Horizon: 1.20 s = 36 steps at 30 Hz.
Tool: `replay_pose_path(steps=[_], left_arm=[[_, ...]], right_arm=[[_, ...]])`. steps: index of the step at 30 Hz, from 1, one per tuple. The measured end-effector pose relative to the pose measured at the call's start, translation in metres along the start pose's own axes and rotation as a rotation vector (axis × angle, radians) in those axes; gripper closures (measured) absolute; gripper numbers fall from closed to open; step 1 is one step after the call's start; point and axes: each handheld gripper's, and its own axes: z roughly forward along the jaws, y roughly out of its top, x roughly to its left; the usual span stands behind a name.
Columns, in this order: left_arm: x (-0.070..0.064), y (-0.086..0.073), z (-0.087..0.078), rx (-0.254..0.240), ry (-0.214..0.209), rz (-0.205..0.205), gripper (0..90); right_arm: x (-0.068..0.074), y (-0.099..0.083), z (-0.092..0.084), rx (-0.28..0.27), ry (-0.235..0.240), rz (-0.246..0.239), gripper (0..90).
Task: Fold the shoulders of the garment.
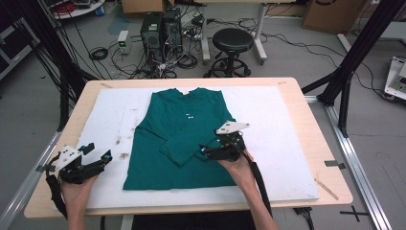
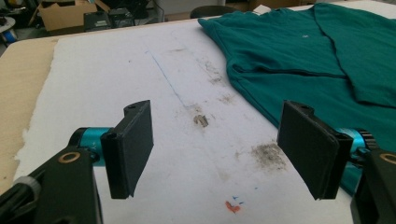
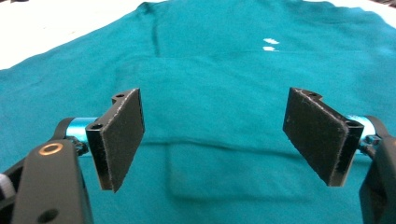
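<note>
A lab floor littered with cables, computer towers (image 1: 161, 26) and a black stool (image 1: 232, 44) lies beyond a wooden table (image 1: 306, 124), whose top is covered by a stained white board (image 1: 277, 143). On the board lies a green shirt (image 1: 184, 129), spread flat with its collar away from the person.

The right sleeve (image 1: 189, 151) is already folded in across the body of the shirt, its cuff end lying just ahead of the right tongs (image 1: 205, 152). Those tongs hover low over the lower right part of the shirt, jaws standing wide and released, with nothing between them; in the right gripper view the folded sleeve's edge (image 3: 210, 147) runs across just beyond the tips (image 3: 212, 140). The left tongs (image 1: 98, 158) rest well to the left of the shirt, over bare board, also released and empty; in the left gripper view the shirt's near edge (image 2: 299, 70) lies ahead and to the right of the tips (image 2: 215, 144).

By my reading, this is a folding job, caught just after one sleeve has been laid in and let go. The left side still lies spread out, so the likely next move falls to the left tongs: reach right to the shirt's left edge or sleeve, pinch only the top layer of cloth, lift enough to clear the board and carry it across to match. The right tongs may need to pin the folded sleeve so it does not drag.
</note>
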Motion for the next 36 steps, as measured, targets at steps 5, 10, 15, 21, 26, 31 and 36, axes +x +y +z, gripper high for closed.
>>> replay_pose_path(steps=[5, 10, 15, 21, 26, 31, 36], left_arm=[[0.000, 0.000, -0.001, -0.005, -0.005, 0.003, 27.0], [0.000, 0.000, -0.001, -0.006, -0.005, 0.007, 26.9], [-0.002, 0.000, 0.000, -0.001, -0.003, 0.016, 26.9], [-0.002, 0.000, -0.001, -0.007, -0.008, 0.020, 26.9], [-0.002, 0.000, -0.001, -0.008, -0.010, 0.022, 27.0], [-0.002, 0.000, -0.001, -0.009, -0.015, 0.022, 26.9], [-0.001, 0.001, 0.000, 0.002, -0.015, 0.017, 26.9]], right_arm=[[-0.020, -0.016, -0.027, -0.055, -0.034, 0.041, 22.7], [-0.040, -0.036, -0.049, -0.084, -0.094, 0.073, 23.9], [-0.055, -0.052, -0.067, -0.109, -0.135, 0.113, 24.1], [-0.065, -0.065, -0.079, -0.109, -0.162, 0.139, 24.2], [-0.067, -0.076, -0.084, -0.108, -0.170, 0.156, 24.3], [-0.068, -0.084, -0.086, -0.107, -0.177, 0.174, 24.3], [-0.068, -0.089, -0.090, -0.113, -0.191, 0.175, 24.4]])
